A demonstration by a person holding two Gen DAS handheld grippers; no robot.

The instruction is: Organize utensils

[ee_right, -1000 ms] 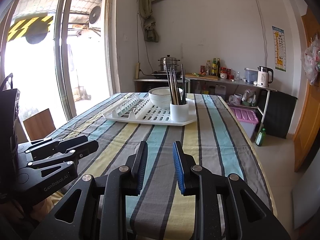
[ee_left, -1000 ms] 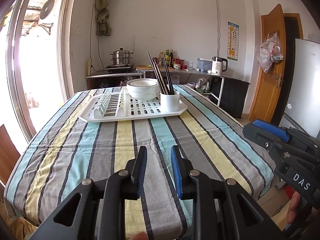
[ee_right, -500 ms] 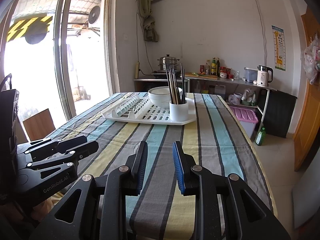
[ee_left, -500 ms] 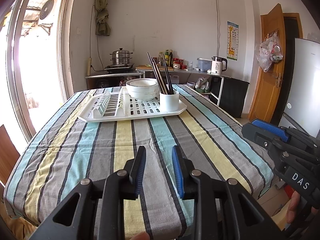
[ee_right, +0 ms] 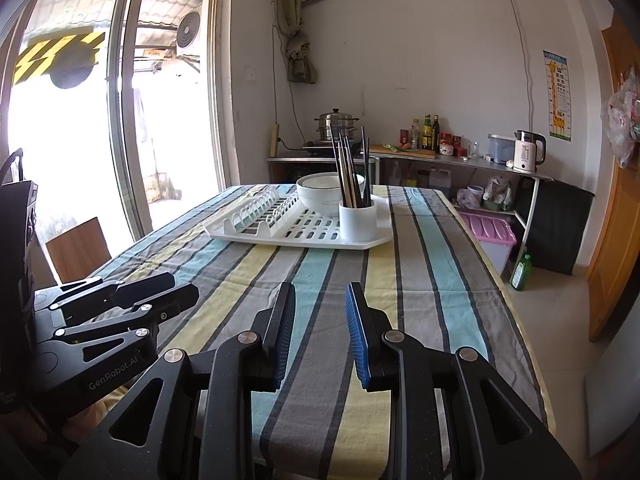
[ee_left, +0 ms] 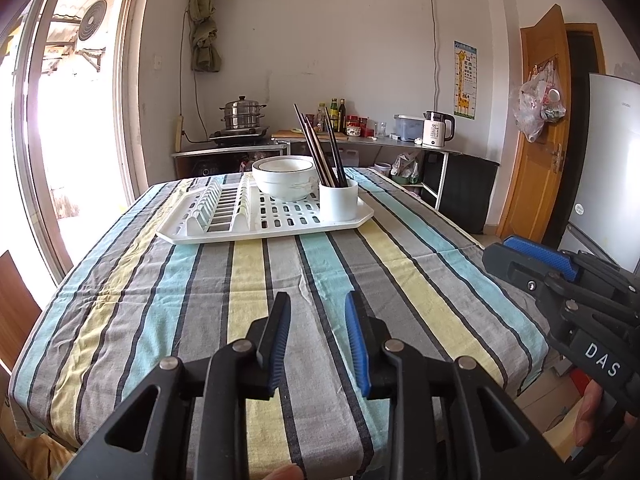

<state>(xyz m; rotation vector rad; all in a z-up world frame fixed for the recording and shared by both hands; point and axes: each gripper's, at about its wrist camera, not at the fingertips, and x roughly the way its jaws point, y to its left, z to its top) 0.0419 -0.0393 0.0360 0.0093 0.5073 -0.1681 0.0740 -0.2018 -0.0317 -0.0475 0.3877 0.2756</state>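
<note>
A white drying rack (ee_left: pixel 224 236) (ee_right: pixel 248 236) lies at the far end of the striped table. On it stand a white cup (ee_left: pixel 338 199) (ee_right: pixel 358 222) holding several dark chopsticks (ee_left: pixel 316 148) (ee_right: pixel 346 172), and stacked white bowls (ee_left: pixel 285 178) (ee_right: pixel 320 194) behind the cup. My left gripper (ee_left: pixel 317 306) is open and empty above the table's near end, far from the rack. My right gripper (ee_right: pixel 320 294) is open and empty, also over the near end. Each gripper shows in the other's view, the right one (ee_left: pixel 516 258) and the left one (ee_right: pixel 176 286).
The striped tablecloth (ee_left: pixel 280 280) (ee_right: pixel 400 272) covers the table. A counter with a steel pot (ee_left: pixel 242 114), bottles and a kettle (ee_left: pixel 438 130) runs along the back wall. A glass sliding door is on the left; a wooden door (ee_left: pixel 536 128) and fridge on the right.
Both grippers stay open and nearly still over the near end of the table. The left view has shifted very slightly; nothing on the rack has moved.
</note>
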